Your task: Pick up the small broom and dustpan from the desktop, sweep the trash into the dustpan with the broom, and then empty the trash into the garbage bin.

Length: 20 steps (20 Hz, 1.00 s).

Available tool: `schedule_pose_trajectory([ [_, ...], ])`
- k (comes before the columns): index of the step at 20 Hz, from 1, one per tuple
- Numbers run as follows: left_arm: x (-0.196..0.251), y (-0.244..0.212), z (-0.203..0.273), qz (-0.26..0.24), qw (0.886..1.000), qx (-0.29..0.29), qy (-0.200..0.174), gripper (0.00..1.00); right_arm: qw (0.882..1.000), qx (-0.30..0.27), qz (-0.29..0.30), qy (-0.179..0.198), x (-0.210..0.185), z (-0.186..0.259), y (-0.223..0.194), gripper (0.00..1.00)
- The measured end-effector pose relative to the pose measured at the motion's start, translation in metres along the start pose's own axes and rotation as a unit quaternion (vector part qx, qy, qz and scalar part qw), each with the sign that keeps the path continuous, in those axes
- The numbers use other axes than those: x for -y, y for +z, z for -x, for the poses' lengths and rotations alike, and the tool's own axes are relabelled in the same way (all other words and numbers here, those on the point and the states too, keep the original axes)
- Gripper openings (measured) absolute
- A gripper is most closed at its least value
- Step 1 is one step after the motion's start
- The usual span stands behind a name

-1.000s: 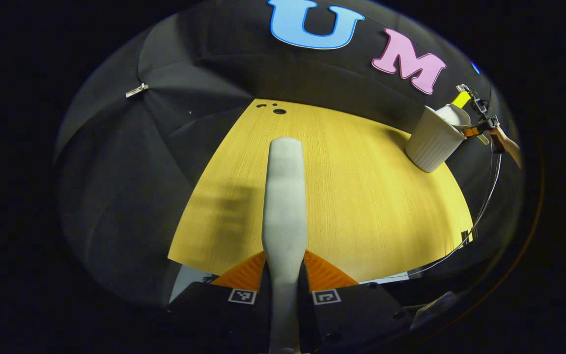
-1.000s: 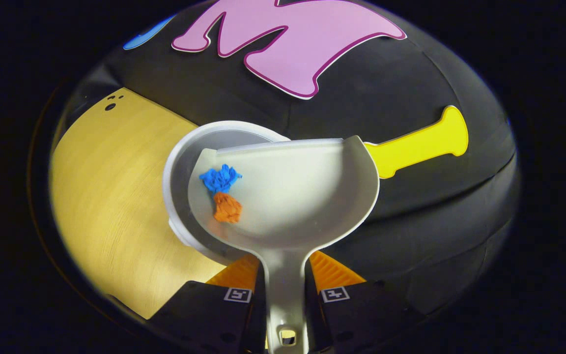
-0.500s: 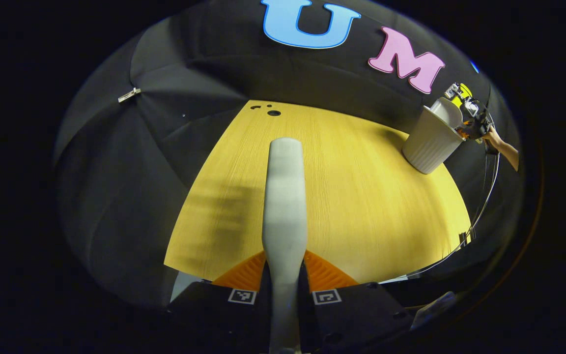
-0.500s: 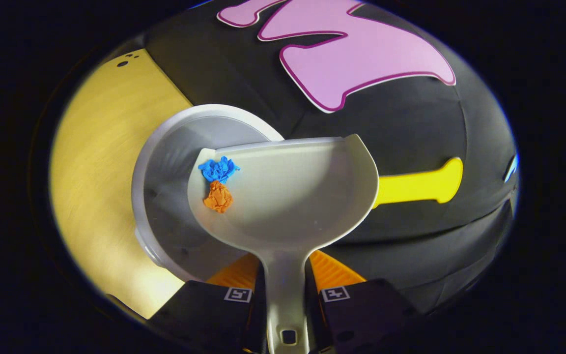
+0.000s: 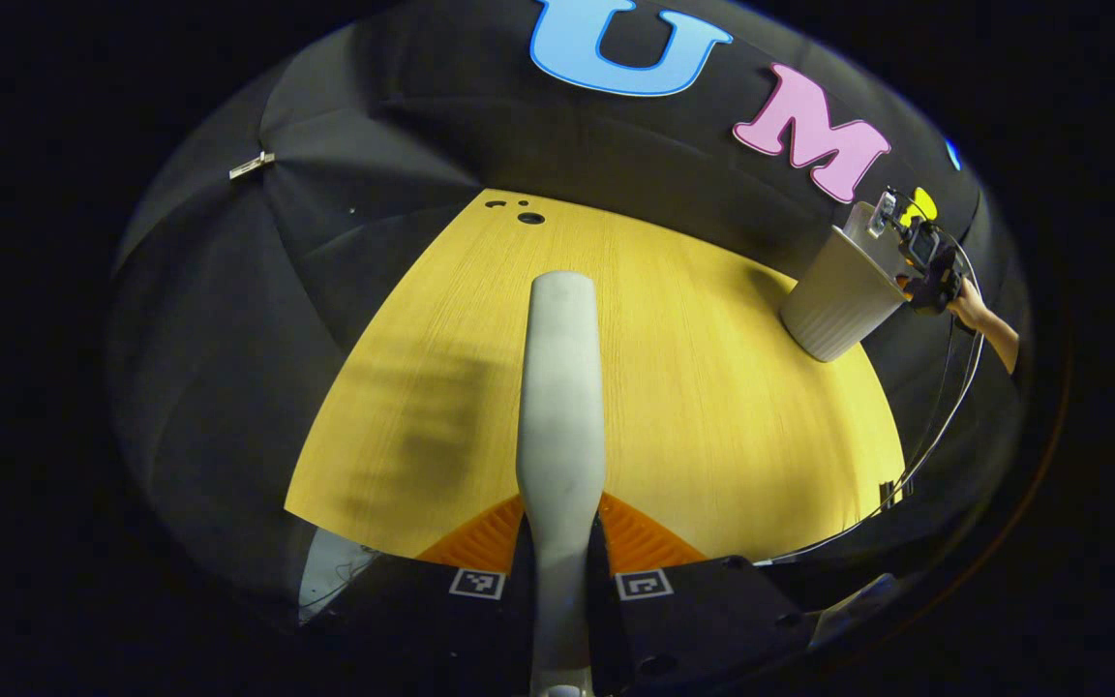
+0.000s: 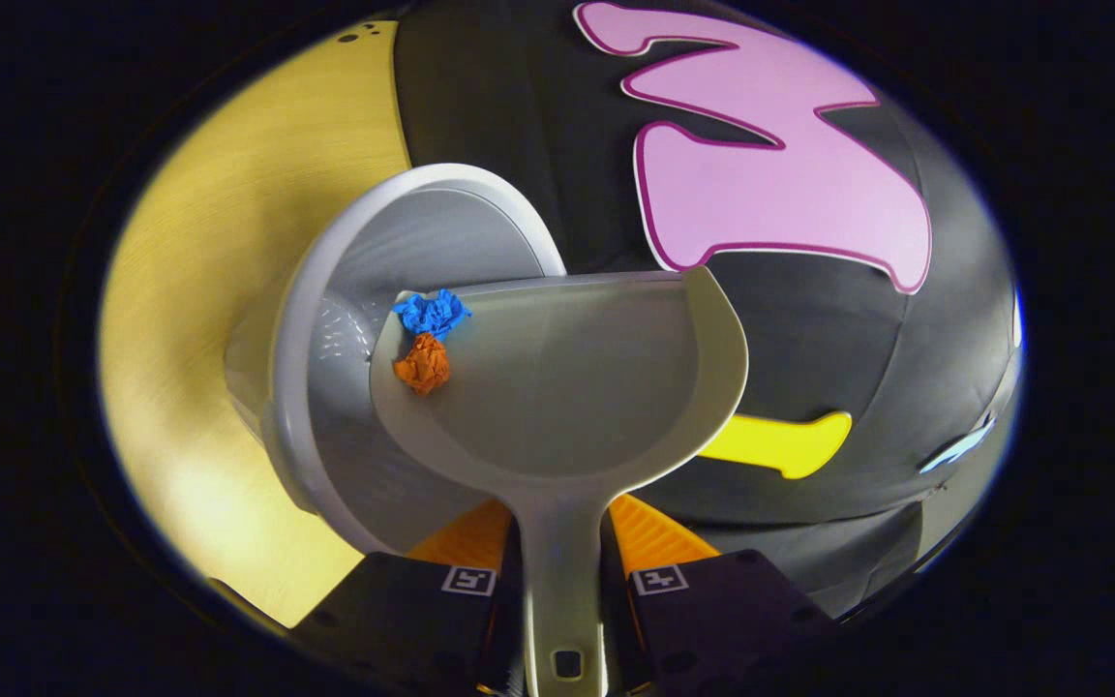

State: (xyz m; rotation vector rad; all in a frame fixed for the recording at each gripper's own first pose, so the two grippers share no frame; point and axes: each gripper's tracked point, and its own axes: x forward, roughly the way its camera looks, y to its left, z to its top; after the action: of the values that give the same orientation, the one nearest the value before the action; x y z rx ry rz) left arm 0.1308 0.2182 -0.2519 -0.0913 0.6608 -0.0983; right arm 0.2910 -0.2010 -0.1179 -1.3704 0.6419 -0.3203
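Note:
My left gripper point(image 5: 559, 518) is shut on the pale grey broom point(image 5: 559, 387), which points out over the yellow table point(image 5: 693, 407). The white ribbed garbage bin point(image 5: 833, 300) stands at the table's far right, with the right gripper point(image 5: 920, 257) and a hand point(image 5: 979, 319) at its rim. In the right gripper view, my right gripper point(image 6: 559, 528) is shut on the handle of the white dustpan point(image 6: 567, 387). The pan is tipped to the left over the bin's point(image 6: 325, 261) open mouth. A blue paper scrap point(image 6: 432, 312) and an orange scrap point(image 6: 422, 363) lie at the pan's left front corner.
Small dark holes point(image 5: 519, 208) mark the table's far left corner. A thin cable point(image 5: 935, 436) hangs past the table's right edge. Black cloth walls close in behind the table and on the left, with a metal clip point(image 5: 248, 165) on the cloth.
The right gripper has rolled the dustpan further to the left over the bin, and both scraps have slid toward the pan's left front corner. The left gripper and broom shifted only slightly.

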Motion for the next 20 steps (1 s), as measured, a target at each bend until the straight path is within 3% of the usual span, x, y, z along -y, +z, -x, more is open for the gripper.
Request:
schedule_pose_trajectory([
  [3, 0.002, 0.000, -0.004, 0.013, 1.000, -0.001, -0.005, 0.27, 0.998, 0.006, 0.053, -0.026, 0.006, 0.000, -0.001, 0.36],
  [11, 0.004, 0.002, -0.006, 0.015, 1.000, -0.002, -0.014, 0.27, 0.992, 0.014, 0.115, -0.058, 0.010, 0.000, -0.001, 0.36],
  [14, 0.005, 0.003, -0.008, 0.018, 1.000, -0.002, -0.014, 0.27, 0.995, 0.013, 0.094, -0.043, 0.010, -0.002, -0.004, 0.41],
  [16, 0.004, 0.004, -0.009, 0.009, 1.000, -0.003, -0.010, 0.27, 0.998, 0.006, 0.066, -0.022, 0.008, -0.003, -0.007, 0.36],
  [20, 0.007, 0.010, -0.010, 0.005, 1.000, -0.001, -0.012, 0.27, 0.996, -0.026, -0.069, 0.042, -0.002, -0.003, -0.018, 0.36],
])
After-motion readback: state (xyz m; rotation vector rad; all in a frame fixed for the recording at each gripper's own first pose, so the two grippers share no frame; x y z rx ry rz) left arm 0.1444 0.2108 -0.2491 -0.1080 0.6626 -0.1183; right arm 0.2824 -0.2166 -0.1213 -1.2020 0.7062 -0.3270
